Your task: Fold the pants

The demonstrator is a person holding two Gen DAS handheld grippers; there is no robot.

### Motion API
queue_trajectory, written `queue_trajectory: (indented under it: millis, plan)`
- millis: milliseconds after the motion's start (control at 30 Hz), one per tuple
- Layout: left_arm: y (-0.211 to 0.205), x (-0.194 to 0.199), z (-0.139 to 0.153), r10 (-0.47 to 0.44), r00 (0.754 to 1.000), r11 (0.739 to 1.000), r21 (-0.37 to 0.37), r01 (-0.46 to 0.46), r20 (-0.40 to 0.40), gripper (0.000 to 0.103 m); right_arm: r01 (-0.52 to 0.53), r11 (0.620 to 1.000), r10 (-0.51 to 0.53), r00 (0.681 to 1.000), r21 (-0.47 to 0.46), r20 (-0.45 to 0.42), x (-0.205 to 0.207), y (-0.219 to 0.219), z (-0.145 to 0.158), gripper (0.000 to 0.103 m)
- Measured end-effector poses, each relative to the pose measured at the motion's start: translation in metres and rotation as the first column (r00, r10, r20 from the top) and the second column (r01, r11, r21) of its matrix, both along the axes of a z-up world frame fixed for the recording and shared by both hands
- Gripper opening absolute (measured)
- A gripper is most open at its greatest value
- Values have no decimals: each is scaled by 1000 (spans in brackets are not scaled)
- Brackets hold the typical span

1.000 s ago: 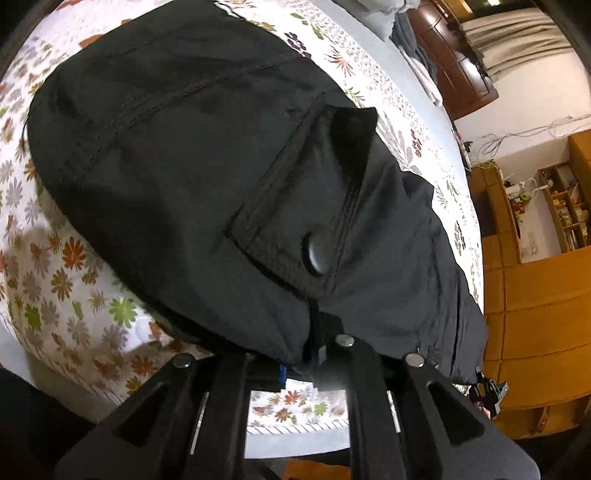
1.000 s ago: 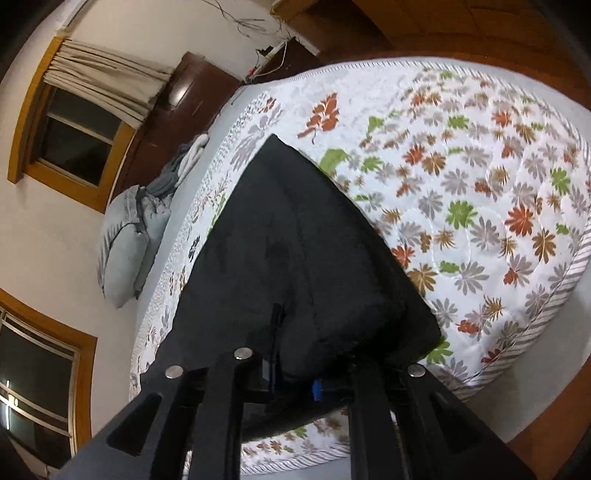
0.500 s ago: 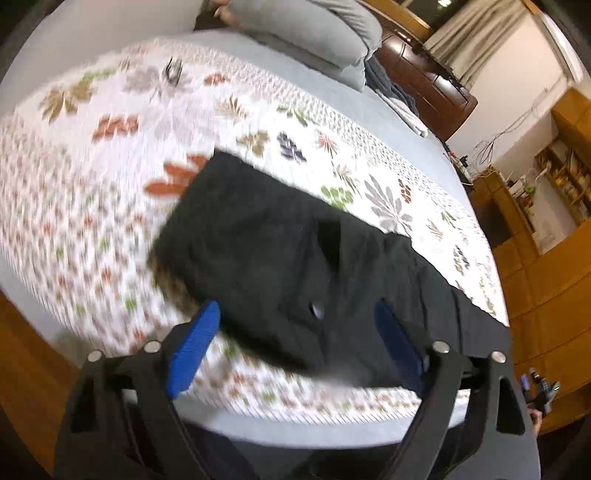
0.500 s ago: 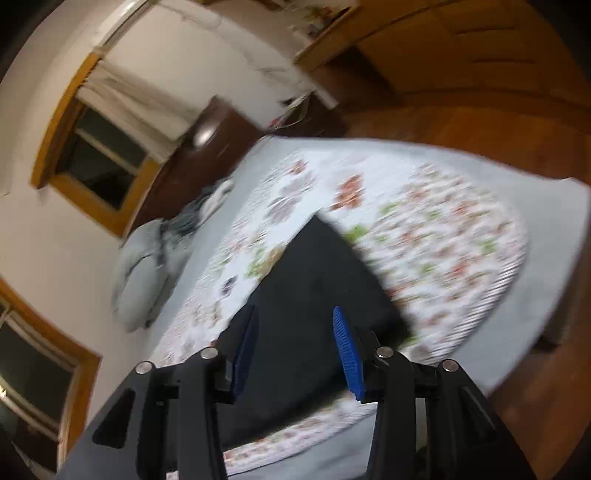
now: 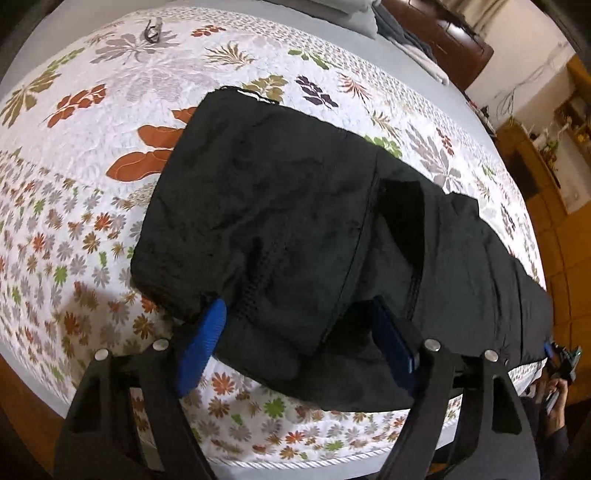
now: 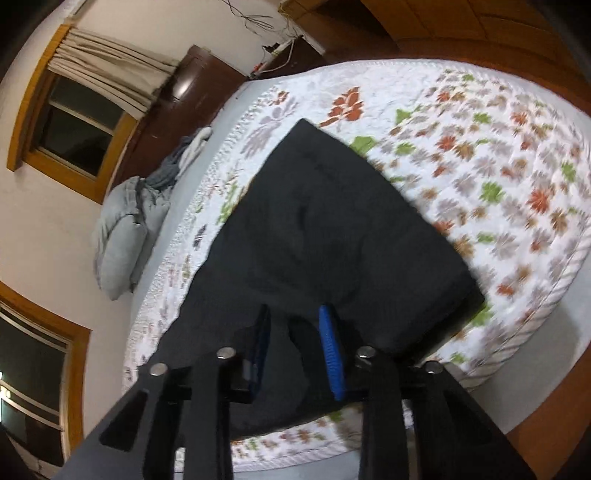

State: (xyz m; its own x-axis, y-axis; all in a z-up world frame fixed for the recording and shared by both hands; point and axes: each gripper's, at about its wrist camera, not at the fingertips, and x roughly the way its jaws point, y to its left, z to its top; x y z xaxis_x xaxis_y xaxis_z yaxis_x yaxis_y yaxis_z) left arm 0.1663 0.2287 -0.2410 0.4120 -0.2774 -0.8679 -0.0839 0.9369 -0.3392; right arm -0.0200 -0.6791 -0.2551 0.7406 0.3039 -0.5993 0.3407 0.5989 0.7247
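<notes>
Black pants lie folded lengthwise on the floral bedspread, waist end to the left and legs running off to the right. My left gripper is open, its blue-padded fingers straddling the near edge of the waist end. In the right wrist view the pants fill the middle. My right gripper is open, blue pads a short way apart over the near edge of the cloth. The other gripper and a hand show at the far right of the left wrist view.
A grey pillow and heaped clothes lie at the head of the bed by a dark wooden cabinet. A small dark object lies on the far bedspread. Wooden floor borders the bed's edge.
Both grippers were shut on the pants a second ago, then opened and pulled back. They have now come close again, open, over the near edge of the pants lying flat.
</notes>
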Motion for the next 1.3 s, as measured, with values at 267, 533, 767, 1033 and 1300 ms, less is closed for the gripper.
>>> queue_trajectory:
  millis: [267,533,767,1033,1300]
  plan:
    - [9,-23,23,15,997,1000,21,-16,76,77,159,987,-158,985,-11,70,-63,-50,36,45]
    - [38,-57,41,222,960,975,-62,-214,173,93,223,945,-246,966,239,73,-93,-56,-3,55]
    - [40,-47,33,239,964,971,-57,-234,113,93,225,933,-251,966,282,57,-78,-49,-24,73]
    - [35,-42,28,219,972,976,-20,-218,84,93,213,926,-256,961,311,104,-59,-54,-35,76]
    - [32,-39,26,217,974,976,7,-218,69,93,152,913,-237,953,379,190,-50,-47,-46,80]
